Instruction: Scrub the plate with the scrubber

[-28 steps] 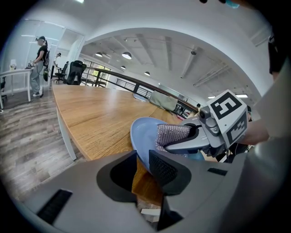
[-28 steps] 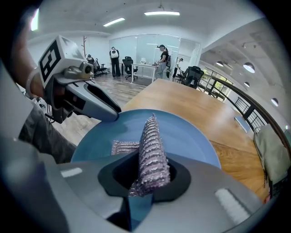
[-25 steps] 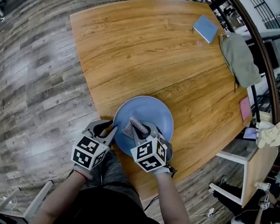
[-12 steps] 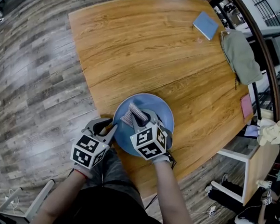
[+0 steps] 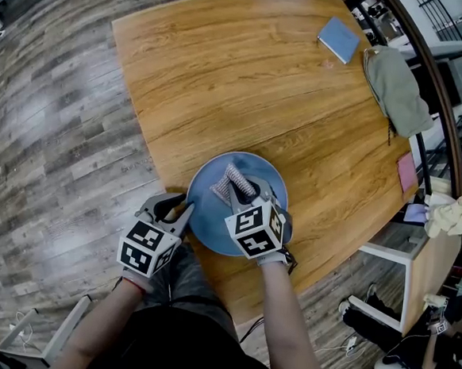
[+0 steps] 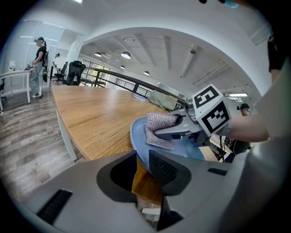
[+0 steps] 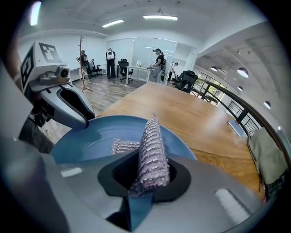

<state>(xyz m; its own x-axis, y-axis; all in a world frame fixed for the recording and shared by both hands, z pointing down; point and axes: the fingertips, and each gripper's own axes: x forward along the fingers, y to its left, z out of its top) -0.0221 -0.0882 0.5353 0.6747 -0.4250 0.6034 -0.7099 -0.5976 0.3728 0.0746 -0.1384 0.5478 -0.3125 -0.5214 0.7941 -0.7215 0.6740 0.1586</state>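
A blue plate [image 5: 216, 218] lies at the near edge of the wooden table [image 5: 223, 84], jutting over it. My left gripper [image 5: 182, 212] is shut on the plate's left rim [image 6: 136, 141], which runs between its jaws. My right gripper [image 5: 242, 190] is over the plate, shut on a silvery mesh scrubber [image 5: 233, 183]. The scrubber [image 7: 150, 150] stands folded between the jaws, its loose end resting on the plate [image 7: 91, 141]. From the left gripper view the scrubber [image 6: 160, 129] presses on the plate's face.
A blue notebook [image 5: 339, 41] and a grey-green bag [image 5: 396, 91] lie at the table's far right. A pink pad [image 5: 405, 176] sits by the right edge. Wood floor surrounds the table; people stand far off [image 7: 110, 61].
My right gripper has pushed the scrubber forward and a little right across the plate, away from me. The left gripper and plate have stayed put.
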